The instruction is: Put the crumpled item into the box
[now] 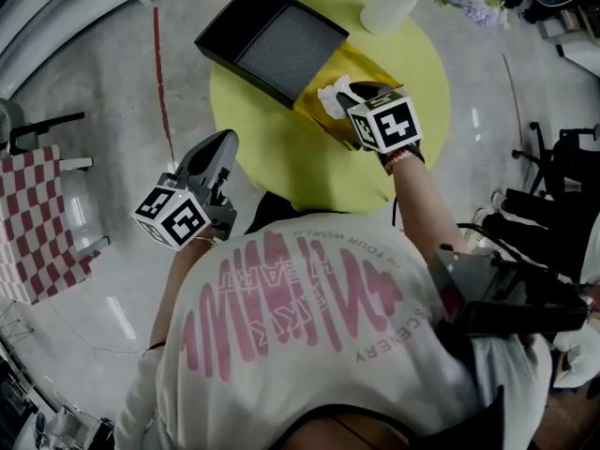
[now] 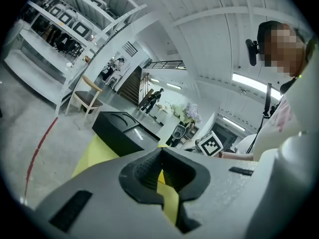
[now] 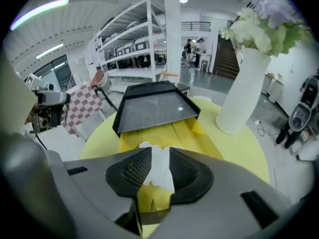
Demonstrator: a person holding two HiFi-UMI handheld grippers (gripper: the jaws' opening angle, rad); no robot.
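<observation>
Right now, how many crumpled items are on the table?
1: the crumpled item lies on the yellow sheet before the black box, between the right gripper's jaws. None else shows.

Reading pink print on the back of the person's white T-shirt (image 1: 309, 345), upside down in the head view: a small line seeming to say "IN YOUR WORLD" next to the large lettering, and "SCENERY" running along one side of it. Failing to make out the large pink letters themselves, warped by folds. Finding only black-and-white square code patterns, no letters or numbers, on the left hand-held gripper (image 1: 217, 143) and the right hand-held gripper (image 1: 345, 92).
</observation>
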